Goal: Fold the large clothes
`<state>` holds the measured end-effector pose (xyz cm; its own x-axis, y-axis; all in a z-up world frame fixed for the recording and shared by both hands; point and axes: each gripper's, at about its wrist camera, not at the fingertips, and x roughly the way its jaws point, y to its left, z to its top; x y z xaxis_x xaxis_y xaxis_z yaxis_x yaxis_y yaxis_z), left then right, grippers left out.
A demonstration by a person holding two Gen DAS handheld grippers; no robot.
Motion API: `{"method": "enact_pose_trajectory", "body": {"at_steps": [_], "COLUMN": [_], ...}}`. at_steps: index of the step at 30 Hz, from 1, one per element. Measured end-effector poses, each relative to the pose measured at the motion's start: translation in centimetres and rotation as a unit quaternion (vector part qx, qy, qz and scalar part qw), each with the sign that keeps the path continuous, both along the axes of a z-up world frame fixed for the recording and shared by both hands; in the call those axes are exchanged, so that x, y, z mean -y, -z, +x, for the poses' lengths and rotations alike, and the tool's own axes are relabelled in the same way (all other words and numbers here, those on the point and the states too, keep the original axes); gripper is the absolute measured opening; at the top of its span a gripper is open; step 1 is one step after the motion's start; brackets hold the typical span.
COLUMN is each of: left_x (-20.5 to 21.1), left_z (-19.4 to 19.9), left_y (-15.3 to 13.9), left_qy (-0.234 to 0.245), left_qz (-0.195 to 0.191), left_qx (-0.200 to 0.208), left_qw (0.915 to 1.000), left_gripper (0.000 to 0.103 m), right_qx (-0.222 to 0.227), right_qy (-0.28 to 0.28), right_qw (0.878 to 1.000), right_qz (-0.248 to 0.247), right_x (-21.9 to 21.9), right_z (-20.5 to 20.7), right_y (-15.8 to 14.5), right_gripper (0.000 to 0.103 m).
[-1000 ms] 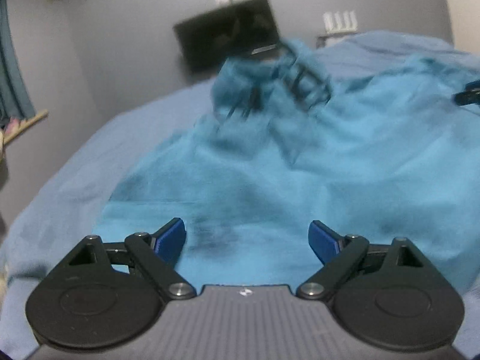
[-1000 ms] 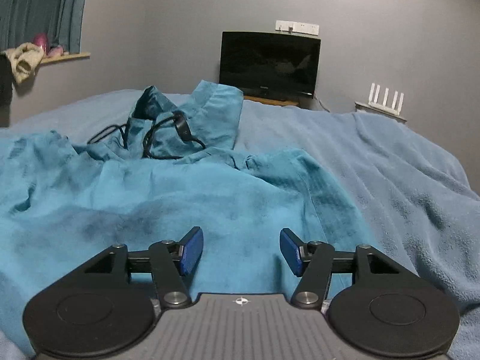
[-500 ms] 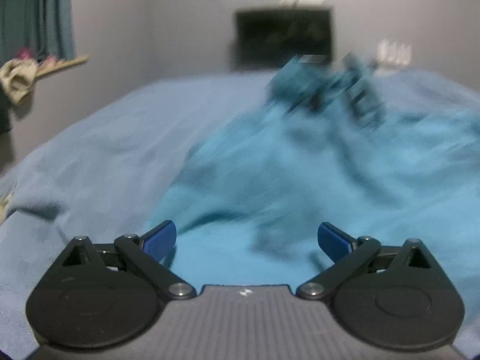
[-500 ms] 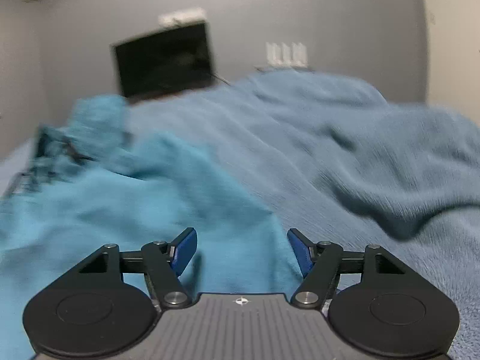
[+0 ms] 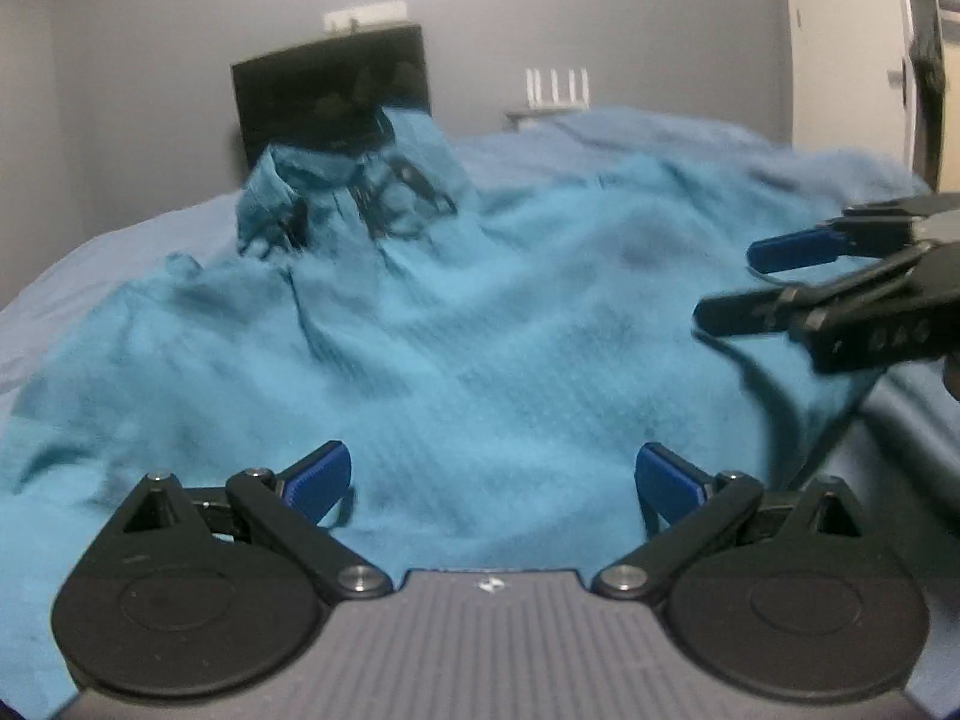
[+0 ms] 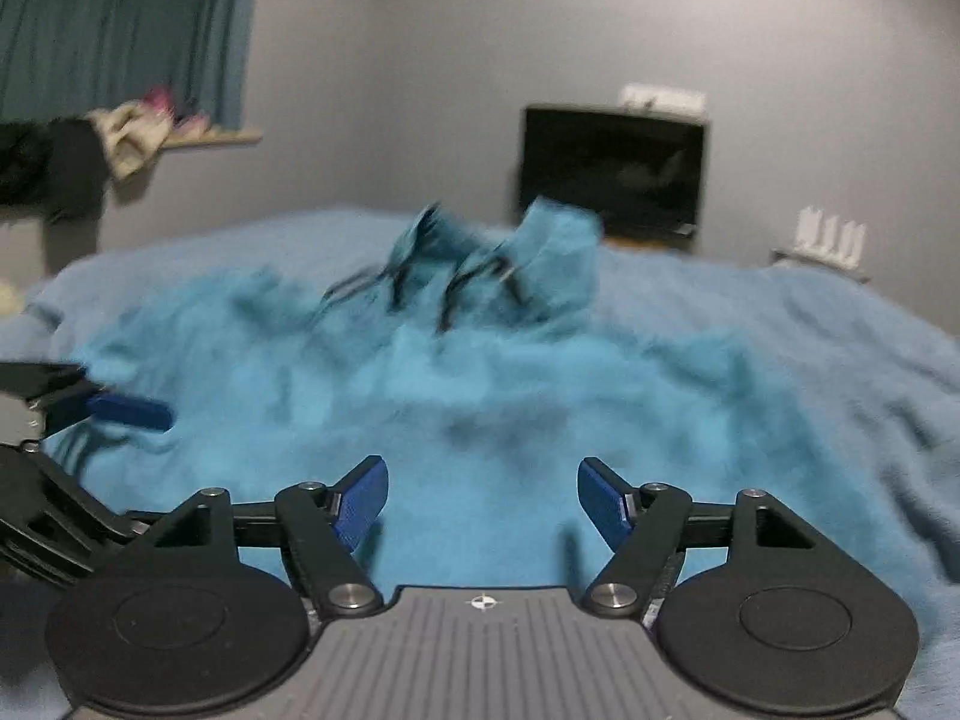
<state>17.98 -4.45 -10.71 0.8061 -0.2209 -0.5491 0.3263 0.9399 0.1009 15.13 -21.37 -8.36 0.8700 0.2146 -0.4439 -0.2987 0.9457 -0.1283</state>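
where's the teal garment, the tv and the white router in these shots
teal garment (image 5: 480, 324), left wrist view, on the middle of the spread cloth
tv (image 6: 612, 168), right wrist view, on the middle of the dark screen
white router (image 5: 557, 87), left wrist view, on its upright antennas

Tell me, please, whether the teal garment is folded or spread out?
Spread out, rumpled: the teal garment covers the bed in one layer, no tidy fold visible.
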Motion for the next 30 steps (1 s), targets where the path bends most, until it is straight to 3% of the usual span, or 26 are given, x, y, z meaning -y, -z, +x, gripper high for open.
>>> {"method": "enact_pose_trajectory", "body": {"at_steps": [2,4,5,9,14,16,18,20,22,25,27,30], "left_x": [-0.6,-0.8,-0.9,-1.7,-3.5,-4.4,-5.5,-6.9,-8.4,-10.1,-10.6,-10.8], "left_z": [-0.2,0.4,0.5,0.5,0.3,-0.6,-1.3,-2.5,-3.8,-6.4,-7.7,-9.2], "left_y": [1.3,2.3,2.7,2.7,1.8,1.0,0.1,-1.2,-2.7,-4.3,-4.5,-3.5], "left_qy": [-0.010,-0.011,-0.011,-0.024,-0.061,-0.085,-0.117,-0.147,-0.170,-0.187,-0.191,-0.181], "left_qz": [0.002,0.013,0.013,0.010,0.029,0.041,0.038,0.005,-0.046,-0.124,-0.167,-0.227], "left_qx": [-0.025,-0.030,-0.029,-0.030,-0.022,-0.017,-0.016,-0.010,-0.005,-0.008,-0.031,-0.101], "left_qw": [0.9996,0.9994,0.9994,0.9992,0.9974,0.9954,0.9923,0.9891,0.9843,0.9744,0.9668,0.9514], "left_gripper": [0.103,0.103,0.103,0.103,0.103,0.103,0.103,0.103,0.103,0.103,0.103,0.103], "right_qx": [0.000,-0.001,-0.005,-0.021,-0.018,-0.010,-0.018,-0.030,-0.031,-0.010,-0.006,-0.022], "right_qy": [0.005,0.027,0.044,0.123,0.195,0.238,0.275,0.308,0.326,0.314,0.287,0.259], "right_qw": [0.998,0.996,0.996,0.992,0.980,0.971,0.959,0.946,0.937,0.935,0.939,0.938], "right_qz": [-0.056,-0.081,-0.073,-0.017,0.031,0.029,0.061,0.094,0.123,0.164,0.191,0.227], "right_x": [-0.8,-0.3,0.3,3.5,6.2,7.1,9.0,10.6,11.8,12.3,11.9,11.7], "right_z": [0.7,1.2,1.6,2.8,3.6,3.2,2.6,2.1,1.2,-1.6,-3.3,-5.3], "right_y": [2.1,3.2,3.3,3.5,3.7,3.8,3.7,3.8,3.6,2.5,2.0,1.9], "right_gripper": [0.074,0.083,0.091,0.102,0.101,0.101,0.101,0.100,0.091,0.089,0.094,0.095]}}
